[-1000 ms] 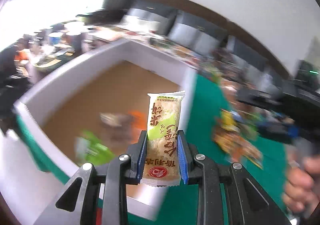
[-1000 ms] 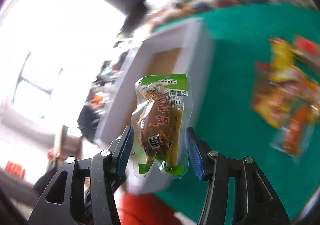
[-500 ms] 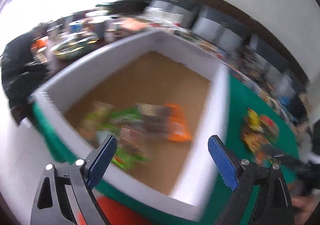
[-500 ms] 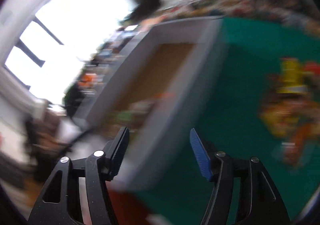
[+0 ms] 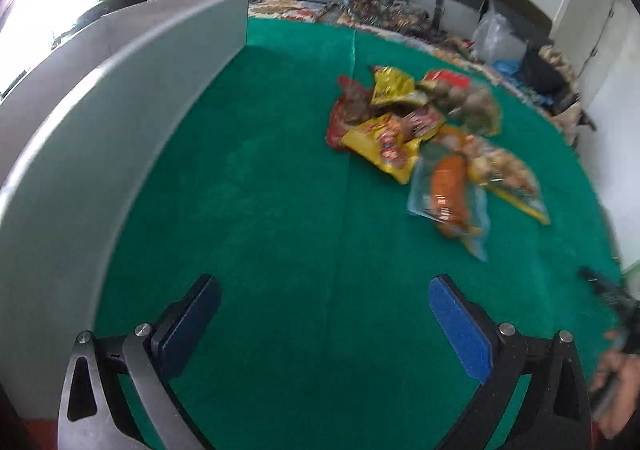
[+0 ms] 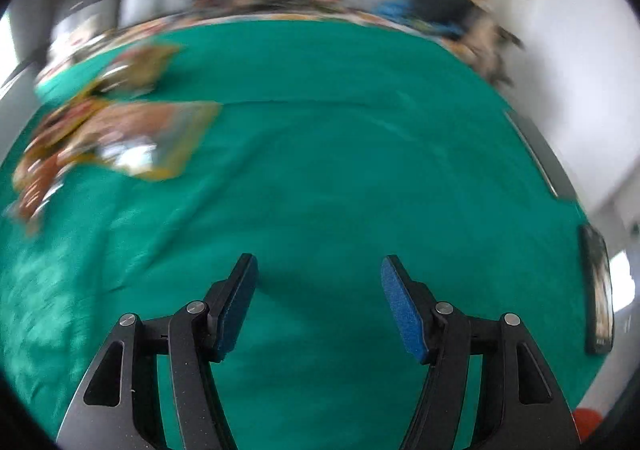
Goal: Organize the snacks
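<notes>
Green cloth covers the worktop (image 5: 260, 210); beyond both empty grippers, the left gripper (image 5: 324, 314) opening, the right gripper (image 6: 318, 298) released, the snack pile (image 5: 432, 146) blurs, labels unreadable.

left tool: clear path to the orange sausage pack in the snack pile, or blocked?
Probably clear. The left tool is empty, its jaws opening, over bare green cloth. The orange sausage pack lies at the pile's near edge, nothing on top. The white box wall stands off to the other side.
</notes>
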Available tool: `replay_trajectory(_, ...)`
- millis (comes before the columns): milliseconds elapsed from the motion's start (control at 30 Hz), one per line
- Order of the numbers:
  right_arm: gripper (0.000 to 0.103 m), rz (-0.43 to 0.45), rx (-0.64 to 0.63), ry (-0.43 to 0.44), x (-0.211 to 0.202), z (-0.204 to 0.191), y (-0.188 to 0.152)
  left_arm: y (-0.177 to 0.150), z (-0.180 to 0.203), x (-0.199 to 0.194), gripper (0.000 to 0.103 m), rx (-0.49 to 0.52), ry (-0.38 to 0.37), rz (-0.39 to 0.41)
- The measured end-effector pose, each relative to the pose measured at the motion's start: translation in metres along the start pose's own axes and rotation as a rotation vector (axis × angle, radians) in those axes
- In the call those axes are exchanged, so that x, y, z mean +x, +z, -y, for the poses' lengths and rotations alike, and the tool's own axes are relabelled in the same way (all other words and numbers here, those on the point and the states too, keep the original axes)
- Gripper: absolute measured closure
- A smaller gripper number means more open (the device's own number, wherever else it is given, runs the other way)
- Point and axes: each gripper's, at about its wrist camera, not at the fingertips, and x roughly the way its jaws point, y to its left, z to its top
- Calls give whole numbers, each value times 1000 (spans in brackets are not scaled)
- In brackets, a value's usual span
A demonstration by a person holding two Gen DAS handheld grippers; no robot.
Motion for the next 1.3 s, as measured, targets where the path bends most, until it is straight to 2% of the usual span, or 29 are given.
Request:
replay_trajectory(100,35,0,70,-7,8,25,13,3,4,20,1,20,36,0)
replay_trajectory(267,30,18,91,-14,14,19,30,1,7,36,1,87,117,11)
replay_trajectory(367,26,28,127,5,18,43,23,0,6,36,0,104,108,33)
replay_trajectory(467,26,29,131,10,23,50,22,0,5,36,0,99,116,43)
replay_trajectory(1300,25,29,152,-1,27,56,25,2,5,38,0,97,116,42)
